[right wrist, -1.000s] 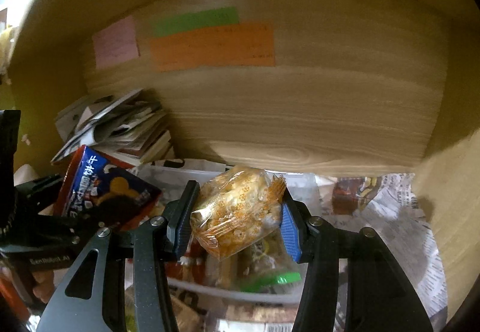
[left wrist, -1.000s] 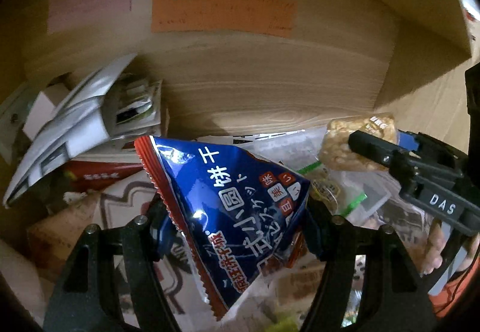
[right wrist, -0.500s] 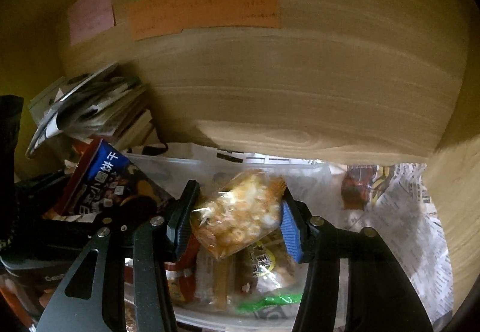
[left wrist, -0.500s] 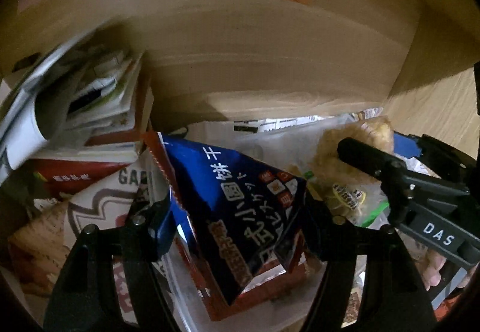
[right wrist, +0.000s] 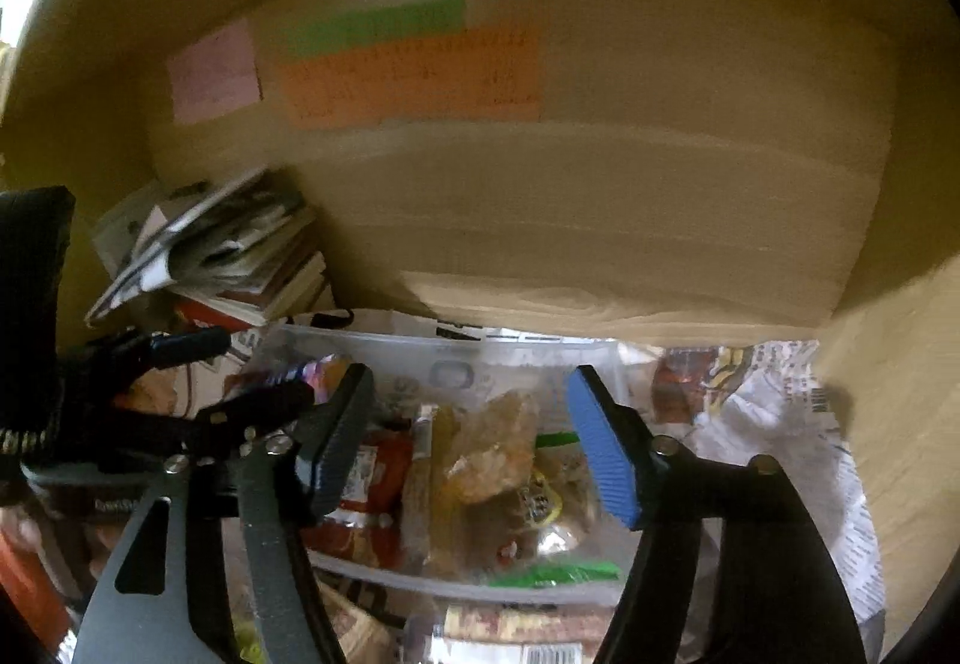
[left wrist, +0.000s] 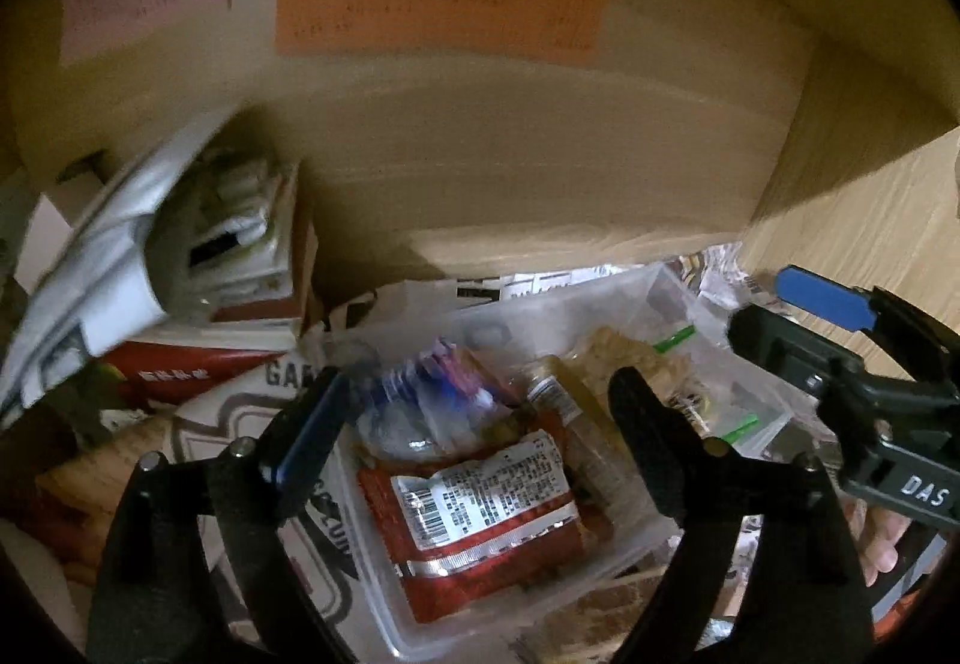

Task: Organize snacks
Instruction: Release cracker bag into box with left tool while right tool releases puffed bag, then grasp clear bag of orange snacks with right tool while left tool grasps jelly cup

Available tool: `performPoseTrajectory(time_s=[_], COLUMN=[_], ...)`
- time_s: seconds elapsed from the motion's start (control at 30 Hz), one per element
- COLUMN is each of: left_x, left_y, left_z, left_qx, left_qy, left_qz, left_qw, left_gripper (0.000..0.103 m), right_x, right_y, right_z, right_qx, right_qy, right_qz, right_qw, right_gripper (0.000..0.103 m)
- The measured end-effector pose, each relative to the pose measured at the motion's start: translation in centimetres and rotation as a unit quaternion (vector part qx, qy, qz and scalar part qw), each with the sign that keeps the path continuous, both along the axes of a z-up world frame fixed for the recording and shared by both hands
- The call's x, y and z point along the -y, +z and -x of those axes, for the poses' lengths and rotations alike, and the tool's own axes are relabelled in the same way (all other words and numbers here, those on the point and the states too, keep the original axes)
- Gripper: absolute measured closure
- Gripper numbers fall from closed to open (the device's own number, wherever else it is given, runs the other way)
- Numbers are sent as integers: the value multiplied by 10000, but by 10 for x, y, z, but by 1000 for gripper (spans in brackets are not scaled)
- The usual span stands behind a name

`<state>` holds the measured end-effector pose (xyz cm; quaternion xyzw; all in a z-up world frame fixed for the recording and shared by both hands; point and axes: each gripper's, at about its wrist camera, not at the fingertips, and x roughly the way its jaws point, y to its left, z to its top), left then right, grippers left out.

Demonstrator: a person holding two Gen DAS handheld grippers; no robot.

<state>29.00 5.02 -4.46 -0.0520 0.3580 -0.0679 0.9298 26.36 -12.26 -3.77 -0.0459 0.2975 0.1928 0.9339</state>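
- Both jaws have just been opening: left gripper (left wrist: 474,427) wide, right gripper (right wrist: 474,436) spread, nothing pinched.
- Blue packet (left wrist: 432,400) and yellow snack bag (right wrist: 498,454) sit in the clear bin (left wrist: 606,298), mid-scene.
- Best to back out straight so no finger snags wrappers.

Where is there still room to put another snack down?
Free: the newspaper right of the clear bin, up to the wooden wall. Crowded: the bin itself, full of packets, and the left corner under the paper stack.
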Motion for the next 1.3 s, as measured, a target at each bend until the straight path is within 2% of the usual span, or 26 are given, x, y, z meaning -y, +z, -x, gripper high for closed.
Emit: performPoseTrajectory(time_s=[0.23, 0.47, 0.7, 0.9, 1.07, 1.13, 1.2, 1.3], left_x=[4, 4, 13, 18, 28, 29, 29, 31], left_y=[18, 9, -18, -38, -53, -58, -63, -71], left_z=[36, 78, 109, 127, 137, 140, 141, 141], left_qx=[205, -21, -196, -414, -499, -529, -566, -651], left_qy=[18, -18, -10, -60, -29, 25, 61, 42], left_qz=[-31, 18, -134, 57, -60, -56, 2, 14], left_qw=[9998, 10000, 9997, 9991, 9987, 9986, 9984, 9979], left_gripper=[9, 7, 7, 7, 7, 7, 8, 13], right_x=[22, 47, 78, 109, 121, 124, 126, 129], right_y=[20, 12, -19, -50, -70, -78, -84, -90], right_z=[39, 77, 95, 103, 113, 115, 117, 117], right_qx=[325, 441, 83, -407, -585, -691, -760, -845], right_qy=[-42, -185, -447, -775, -995, -1035, -1030, -1061], right_qz=[-60, 88, 162, 165, 307, 267, 32, -218], right_qw=[9994, 9988, 9988, 9960, 9928, 9919, 9918, 9905], right_gripper=[33, 30, 27, 26, 25, 24, 18, 17])
